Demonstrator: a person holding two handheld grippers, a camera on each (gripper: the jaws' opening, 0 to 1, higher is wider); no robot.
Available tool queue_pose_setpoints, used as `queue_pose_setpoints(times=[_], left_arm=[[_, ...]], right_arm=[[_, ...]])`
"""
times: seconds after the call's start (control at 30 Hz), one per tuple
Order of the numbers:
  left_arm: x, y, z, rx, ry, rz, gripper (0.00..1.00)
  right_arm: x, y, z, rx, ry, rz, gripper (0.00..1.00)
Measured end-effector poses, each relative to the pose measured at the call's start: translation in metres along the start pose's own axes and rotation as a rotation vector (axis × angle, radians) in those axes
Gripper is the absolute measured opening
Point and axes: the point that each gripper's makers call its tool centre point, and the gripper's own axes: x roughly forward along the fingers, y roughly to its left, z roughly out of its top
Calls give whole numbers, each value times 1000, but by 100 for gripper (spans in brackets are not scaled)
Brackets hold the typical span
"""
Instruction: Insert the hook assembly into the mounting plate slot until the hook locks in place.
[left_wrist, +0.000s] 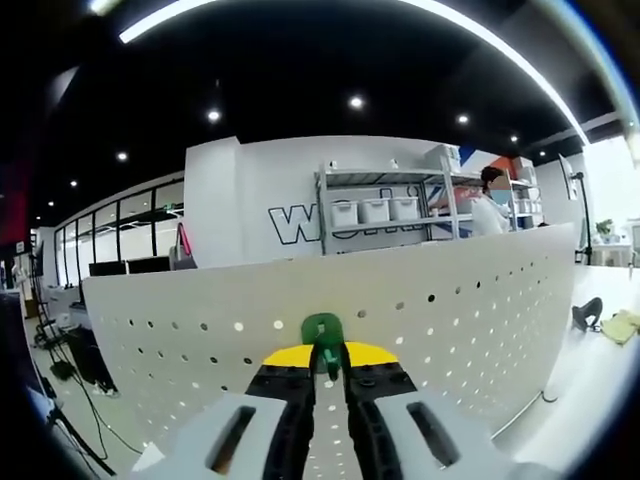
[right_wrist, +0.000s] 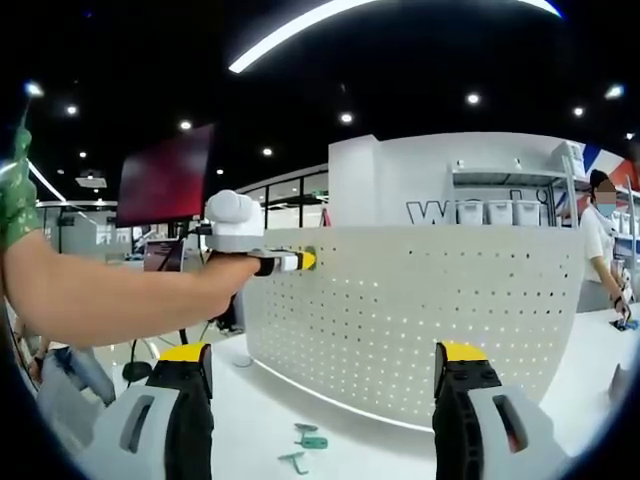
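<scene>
closest in, the left gripper (left_wrist: 327, 372) has its jaws pinched nearly together on a small green hook (left_wrist: 322, 333), held right up at the top edge of the white pegboard (left_wrist: 440, 310). in the right gripper view that same tool shows from the side, a bare arm (right_wrist: 110, 295) reaching in from the left and pressing its tip against the board's upper left corner. further right, the right gripper (right_wrist: 325, 385) hangs back with its jaws spread wide and nothing between them. two more green hooks (right_wrist: 305, 448) lie on the white table (right_wrist: 250, 410) at the foot of the board.

the risk i'd guess at is a crooked entry: if the hook tilts it may jam in a hole or skid off instead of locking, and the freestanding board, with no hand steadying it, could shift or tip under the push.

the table is smooth and pale. behind the board stand metal shelves (left_wrist: 385, 205) with white bins, and a person (right_wrist: 600, 240) stands at the far right under dark ceilings with spotlights.
</scene>
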Motion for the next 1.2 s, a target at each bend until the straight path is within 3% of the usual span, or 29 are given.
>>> queue_pose_setpoints(times=[0.77, 1.2], left_arm=[[-3, 0, -6, -34, -4, -14, 19], [-7, -7, -9, -69, -4, -73, 37]], right_arm=[[2, 2, -1, -5, 5, 5, 93], [3, 5, 1, -8, 2, 11, 94]])
